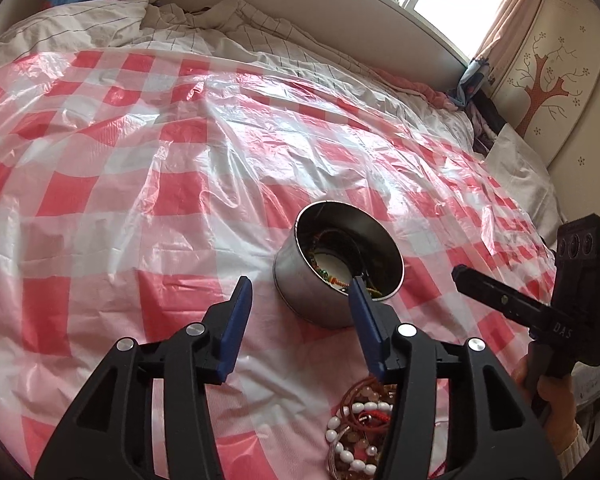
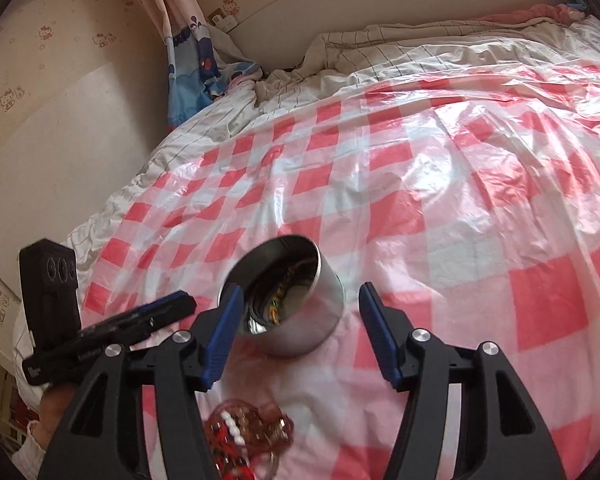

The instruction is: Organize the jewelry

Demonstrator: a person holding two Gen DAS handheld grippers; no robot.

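Note:
A round steel tin [image 1: 320, 292] stands on the red-and-white checked plastic sheet [image 1: 140, 160], with several bead bracelets inside. A pile of jewelry [image 1: 360, 428], white, pink and red bead bracelets, lies on the sheet nearer than the tin. My left gripper [image 1: 300, 292] is open and empty, just left of and above the tin, its right finger over the rim. In the right wrist view the tin [image 2: 300, 320] sits between the fingers of my right gripper [image 2: 300, 300], open and empty. The pile [image 2: 248, 436] lies below it. The right gripper also shows in the left wrist view [image 1: 476, 280].
The sheet [image 2: 460, 220] covers a bed with a checked white quilt [image 1: 180, 28] bunched at the far side. A headboard and window stand behind. A wall panel with a tree picture [image 1: 548, 80] is at the right. A blue curtain [image 2: 196, 52] hangs by the bed corner.

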